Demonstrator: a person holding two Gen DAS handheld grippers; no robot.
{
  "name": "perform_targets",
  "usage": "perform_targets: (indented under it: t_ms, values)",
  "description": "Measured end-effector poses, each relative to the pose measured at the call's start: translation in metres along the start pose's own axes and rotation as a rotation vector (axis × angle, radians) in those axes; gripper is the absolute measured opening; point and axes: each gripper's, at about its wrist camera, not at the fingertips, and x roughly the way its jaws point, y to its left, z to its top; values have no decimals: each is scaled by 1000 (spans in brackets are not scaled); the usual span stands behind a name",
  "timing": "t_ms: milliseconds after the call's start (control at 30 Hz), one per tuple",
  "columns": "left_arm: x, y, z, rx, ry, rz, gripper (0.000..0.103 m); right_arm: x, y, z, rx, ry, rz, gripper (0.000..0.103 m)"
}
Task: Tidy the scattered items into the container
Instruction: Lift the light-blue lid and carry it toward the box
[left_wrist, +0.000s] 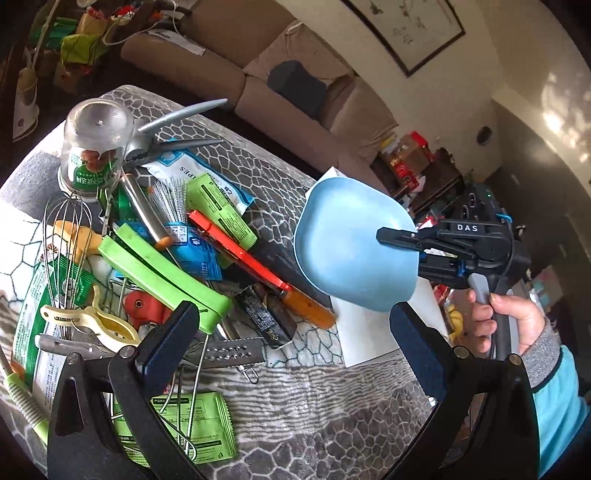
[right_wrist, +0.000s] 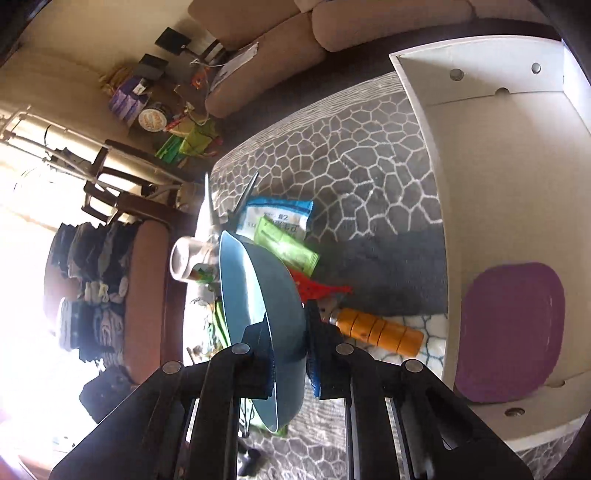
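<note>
right claw (right_wrist: 290, 354) gripping blue plate (left_wrist: 351, 247), lifted

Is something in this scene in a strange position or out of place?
Yes. The blue dish is held tilted on edge in the air by the right gripper, not lying flat. The clear jar stands upside down beside the utensil pile on the table.
</note>
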Motion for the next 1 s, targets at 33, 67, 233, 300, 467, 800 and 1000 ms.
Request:
perform_targets:
  t_ms: [33,67,233,300,467,800,1000]
  values:
    - [-2,-2,-3,-4,-2,-26,103,-9,5,-9,-19,6,14,13]
    - [-3,-3,-7,-10,-2,-57,103,-16,10,-19,-36,14,28,13]
    - [1,-12,-39,-80,69,-128,73,-39,20,-63,-89,70,77,13]
    - [-2,-26,-51,-76,84,-134,40,-44,20,-78,-102,80,93,13]
    - [-10,-69,-71,-45,108,-83,13,-66,10,-100,-119,80,125,17]
    - [11,-177,-46,132,181,-3,8,-143,-22,-92,-191,-58,-5,19]
    - [78,-246,-11,289,246,74,10,-179,-68,-46,-123,-158,-63,23]
